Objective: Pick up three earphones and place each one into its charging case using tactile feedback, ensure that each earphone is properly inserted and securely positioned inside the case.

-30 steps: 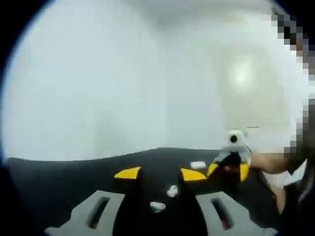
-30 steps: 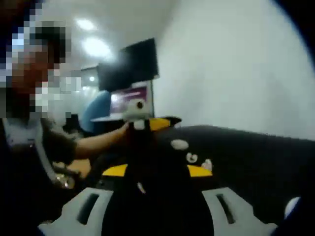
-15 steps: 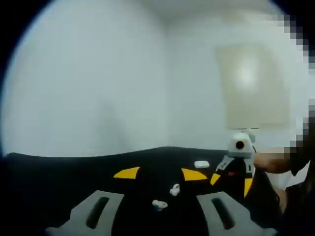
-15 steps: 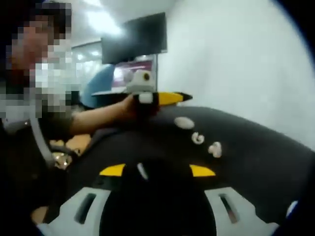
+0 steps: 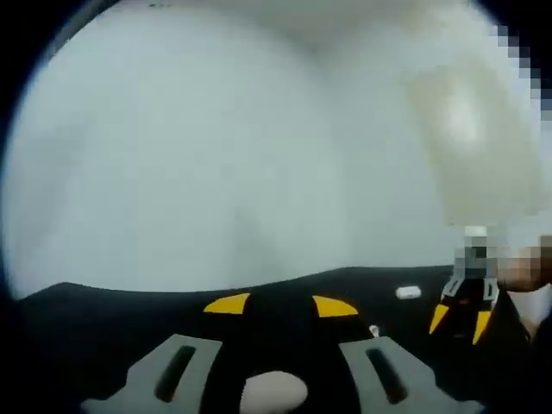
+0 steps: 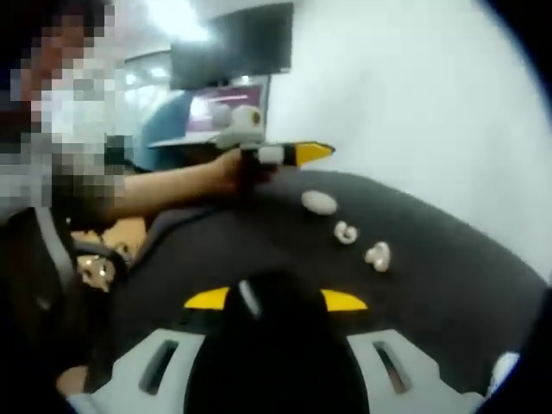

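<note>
Now, left to right:
Left tongs (image 5: 280, 305): released, yellow tips apart over the black cloth-covered surface (image 5: 103, 310), nothing between them.
Rounded white pebble-like object (image 5: 272, 390): lies near, low between the left tongs' grey jaws; too blurred to say whether it is a case or an earphone, or whether the jaws touch it.
Small white speck (image 5: 373, 330): just right of the left tongs' right tip; too small to name.
Small white oval charging case (image 5: 408, 292): far right on the surface, in the left gripper view.
Right tongs (image 6: 277, 299): yellow tips spread; a dark mass sits between them, so whether they grip something I cannot tell.
Row seen in the right gripper view: white oval case (image 6: 319, 203) farthest, then a small white curled earphone (image 6: 346, 233), then a second white earphone (image 6: 378, 255) nearest, all apart on the surface.
Progress: judged barely begun; both visible earphones lie loose outside any case, and all insertions remain.
</note>
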The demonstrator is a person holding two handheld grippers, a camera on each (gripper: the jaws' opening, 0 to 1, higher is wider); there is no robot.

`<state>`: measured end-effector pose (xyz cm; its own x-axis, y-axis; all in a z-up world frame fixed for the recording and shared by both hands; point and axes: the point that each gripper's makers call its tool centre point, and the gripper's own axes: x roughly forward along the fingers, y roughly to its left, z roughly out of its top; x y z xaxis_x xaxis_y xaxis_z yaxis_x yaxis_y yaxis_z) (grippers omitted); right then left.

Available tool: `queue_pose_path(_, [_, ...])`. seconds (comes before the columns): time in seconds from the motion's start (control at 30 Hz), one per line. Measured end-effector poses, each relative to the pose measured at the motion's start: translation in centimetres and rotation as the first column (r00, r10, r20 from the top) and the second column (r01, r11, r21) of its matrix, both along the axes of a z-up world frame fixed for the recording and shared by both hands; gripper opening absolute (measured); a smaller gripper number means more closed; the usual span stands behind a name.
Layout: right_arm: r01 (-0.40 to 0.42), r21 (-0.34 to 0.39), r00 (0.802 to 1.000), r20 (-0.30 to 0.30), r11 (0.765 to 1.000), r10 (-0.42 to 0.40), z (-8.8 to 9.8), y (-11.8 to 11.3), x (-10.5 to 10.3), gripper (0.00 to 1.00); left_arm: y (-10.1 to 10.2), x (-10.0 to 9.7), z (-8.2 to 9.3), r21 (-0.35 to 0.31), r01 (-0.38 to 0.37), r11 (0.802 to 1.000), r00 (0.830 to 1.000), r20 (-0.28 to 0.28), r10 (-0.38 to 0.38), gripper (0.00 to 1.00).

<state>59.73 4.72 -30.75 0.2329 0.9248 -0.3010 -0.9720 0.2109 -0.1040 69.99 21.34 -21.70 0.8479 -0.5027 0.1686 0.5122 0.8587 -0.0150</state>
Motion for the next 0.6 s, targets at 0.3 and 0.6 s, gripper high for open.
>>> queue_pose_path(0.3, [0.442, 0.224, 0.873, 0.118, 0.869, -0.474, 7.4, -10.9, 5.6, 0.4, 1.1, 0.4, 0.1, 0.002, -0.054, 0.999, 0.998, 0.014, 0.054, 0.21])
queue_pose_path(0.6, [0.813, 0.112, 0.579, -0.054, 0.571, -0.814, 2.6, -23.1, 9.7, 0.4, 2.2, 0.7, 0.4, -0.038, -0.112, 0.993, 0.994, 0.011, 0.112, 0.21])
